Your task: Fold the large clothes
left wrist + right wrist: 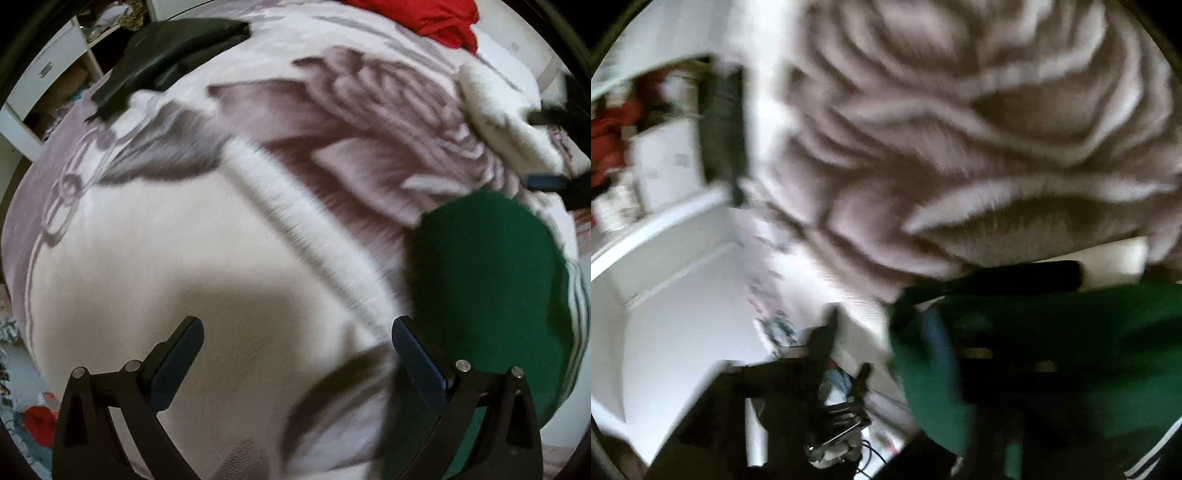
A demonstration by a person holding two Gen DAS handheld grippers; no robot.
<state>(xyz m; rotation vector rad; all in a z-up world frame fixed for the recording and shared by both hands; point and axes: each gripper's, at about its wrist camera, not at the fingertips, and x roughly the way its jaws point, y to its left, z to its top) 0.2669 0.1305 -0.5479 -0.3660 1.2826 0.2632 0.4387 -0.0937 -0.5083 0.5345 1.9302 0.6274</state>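
Observation:
A dark green garment point(487, 266) with white stripes along one edge lies on a pale blanket with a big mauve rose print point(332, 122). My left gripper point(297, 332) is open and empty above the blanket, the garment just right of its right finger. The right wrist view is heavily blurred: the green garment point(1071, 332) fills the lower right and drapes over my right gripper point(905, 332). One blue-padded finger point(938, 332) shows against the cloth; the other is hidden. In the left wrist view the right gripper point(546, 147) shows at the right edge near a white fluffy item.
A black folded garment point(166, 48) lies at the far left of the bed, a red one point(436, 18) at the far side, a white fluffy one point(498, 114) to the right. White shelves point(48, 85) stand beyond the bed. A cluttered floor and white furniture point(683, 258) lie left.

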